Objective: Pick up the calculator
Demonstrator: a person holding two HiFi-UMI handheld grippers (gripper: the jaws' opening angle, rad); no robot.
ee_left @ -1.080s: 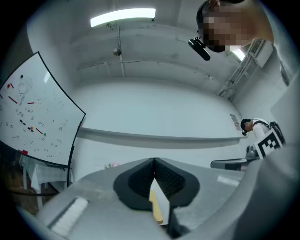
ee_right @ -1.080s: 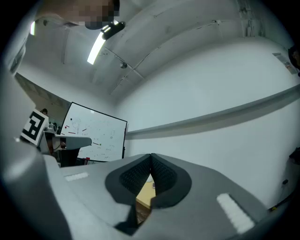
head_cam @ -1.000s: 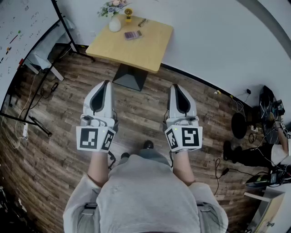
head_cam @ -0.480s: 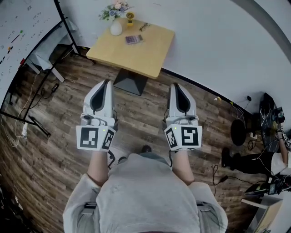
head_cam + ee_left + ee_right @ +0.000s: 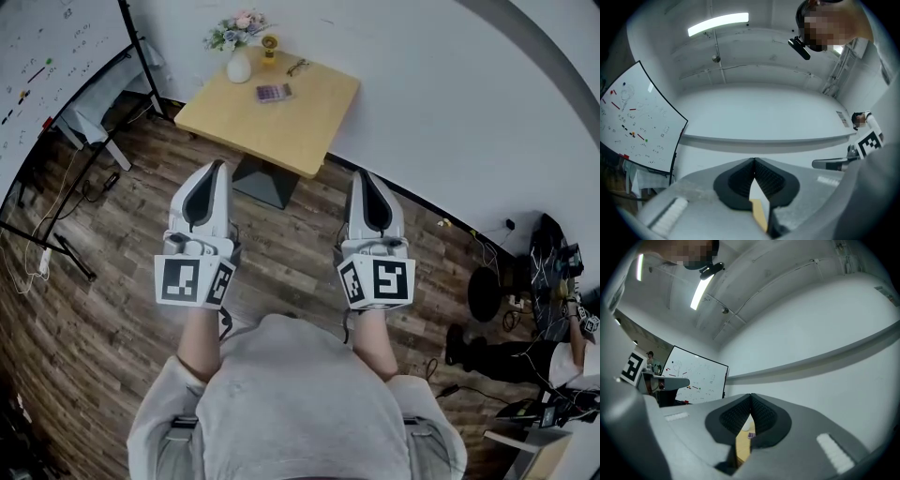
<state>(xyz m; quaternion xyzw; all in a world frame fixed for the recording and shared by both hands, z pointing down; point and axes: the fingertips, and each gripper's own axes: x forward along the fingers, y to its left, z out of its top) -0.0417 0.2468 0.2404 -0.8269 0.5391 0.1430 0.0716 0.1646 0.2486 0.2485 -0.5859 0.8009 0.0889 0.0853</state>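
Note:
A small purple calculator (image 5: 273,92) lies on the far part of a light wooden table (image 5: 281,127) in the head view. Through the right gripper's closed jaws it shows as a tiny purple patch (image 5: 751,435). My left gripper (image 5: 217,166) and right gripper (image 5: 362,174) are held side by side over the wood floor, short of the table's near edge. Both are shut and hold nothing. The left gripper (image 5: 753,161) points up at the white wall, as does the right gripper (image 5: 751,395).
A white vase of flowers (image 5: 238,58), a small yellow object (image 5: 270,43) and a pair of glasses (image 5: 297,67) sit at the table's far edge. A whiteboard on a black stand (image 5: 56,66) is at the left. Cables and equipment (image 5: 553,281) lie at the right.
The table and calculator have slid lower and nearer in the head view as I moved forward. Both grippers stay shut and side by side.

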